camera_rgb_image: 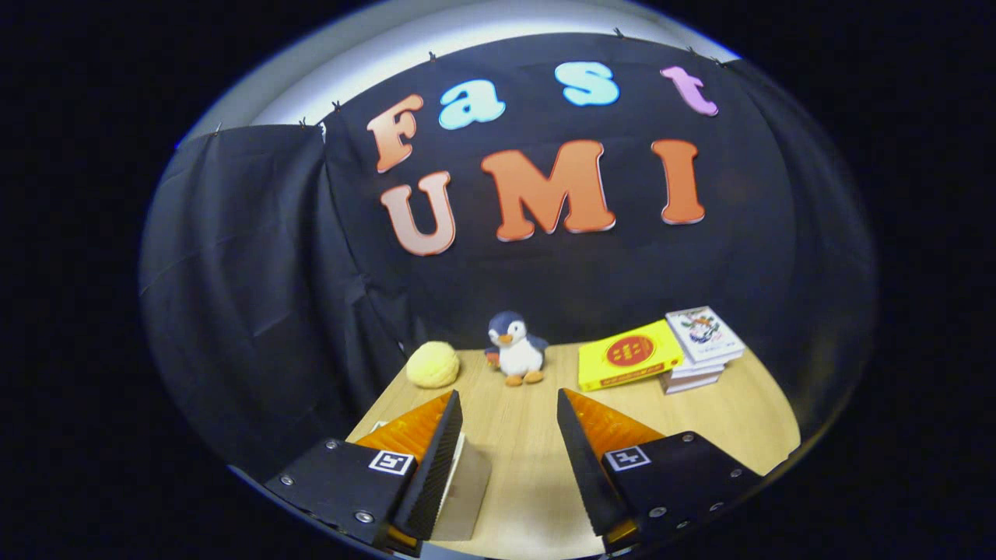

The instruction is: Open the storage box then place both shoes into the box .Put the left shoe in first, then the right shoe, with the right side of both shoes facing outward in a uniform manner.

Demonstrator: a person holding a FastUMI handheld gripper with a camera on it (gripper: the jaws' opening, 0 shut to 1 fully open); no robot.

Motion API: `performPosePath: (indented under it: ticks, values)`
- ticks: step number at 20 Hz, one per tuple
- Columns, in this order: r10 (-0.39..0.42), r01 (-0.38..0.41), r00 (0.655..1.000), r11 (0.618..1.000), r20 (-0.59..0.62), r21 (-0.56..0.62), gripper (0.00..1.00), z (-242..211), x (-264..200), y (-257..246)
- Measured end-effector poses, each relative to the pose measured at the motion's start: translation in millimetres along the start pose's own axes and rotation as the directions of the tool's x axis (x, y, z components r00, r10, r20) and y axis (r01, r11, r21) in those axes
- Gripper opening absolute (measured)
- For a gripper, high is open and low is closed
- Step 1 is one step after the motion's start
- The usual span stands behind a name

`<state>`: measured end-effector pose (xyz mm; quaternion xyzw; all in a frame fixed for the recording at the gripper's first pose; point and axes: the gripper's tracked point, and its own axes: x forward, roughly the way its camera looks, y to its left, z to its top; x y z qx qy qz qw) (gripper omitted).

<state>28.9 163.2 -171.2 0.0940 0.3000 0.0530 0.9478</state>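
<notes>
Wooden table [537,459] lies bare between your gripper [510,408]'s parted, empty fingers, so all 3 steps seem undone.

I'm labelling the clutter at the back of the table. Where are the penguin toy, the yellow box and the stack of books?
penguin toy [517,354]: gripper view, white belly.
yellow box [629,355]: gripper view, top face.
stack of books [703,333]: gripper view, top cover.

No text we can actually read: yellow box [629,355] print and top book [704,333] cover too blurry.
</notes>
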Motion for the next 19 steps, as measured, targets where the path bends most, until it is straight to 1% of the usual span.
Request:
performPosePath:
  ticks: [4, 7, 9, 13, 19]
  values:
    - [-0.015, 0.028, 0.986, 0.997, 0.168, -0.075, 0.85, 63, -36, -43]
    - [-0.049, 0.081, 0.956, 0.992, 0.29, -0.098, 0.86, 106, -62, -75]
    - [-0.062, 0.106, 0.93, 0.989, 0.362, -0.102, 0.89, 127, -79, -89]
    - [-0.069, 0.138, 0.876, 0.984, 0.477, -0.112, 0.91, 148, -103, -108]
    - [-0.082, 0.185, 0.831, 0.973, 0.551, -0.135, 0.96, 158, -115, -121]
